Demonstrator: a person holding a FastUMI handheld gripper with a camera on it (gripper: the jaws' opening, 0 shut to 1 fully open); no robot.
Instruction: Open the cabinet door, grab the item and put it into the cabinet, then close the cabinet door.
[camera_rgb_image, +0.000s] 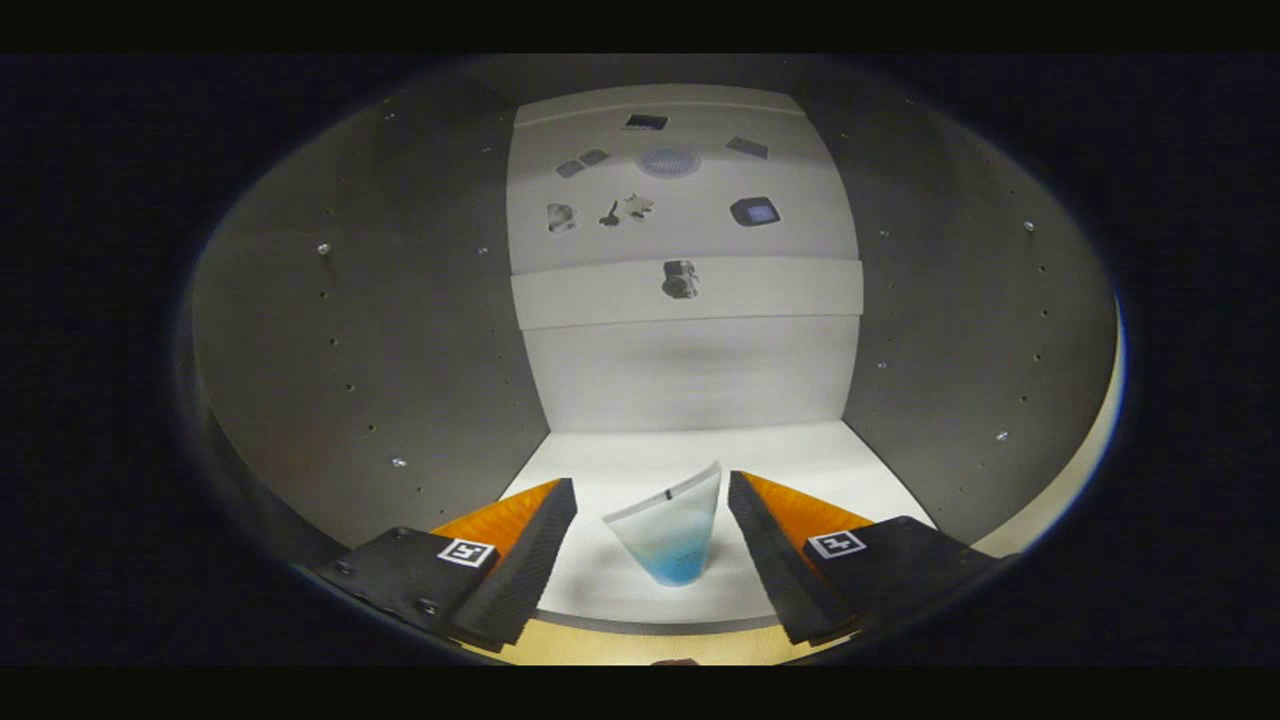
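I look straight into the open cabinet, whose white floor and grey side walls surround me. A translucent white tube with a blue cap end stands cap-down on the cabinet floor near its front edge. My gripper is open, its two fingers spread on either side of the tube with a gap on each side, neither finger touching it.
The cabinet's pale back panel has a horizontal band across it and several small dark marks higher up. Small screw holes dot both side walls. A tan wooden edge runs just below the cabinet floor's front lip.
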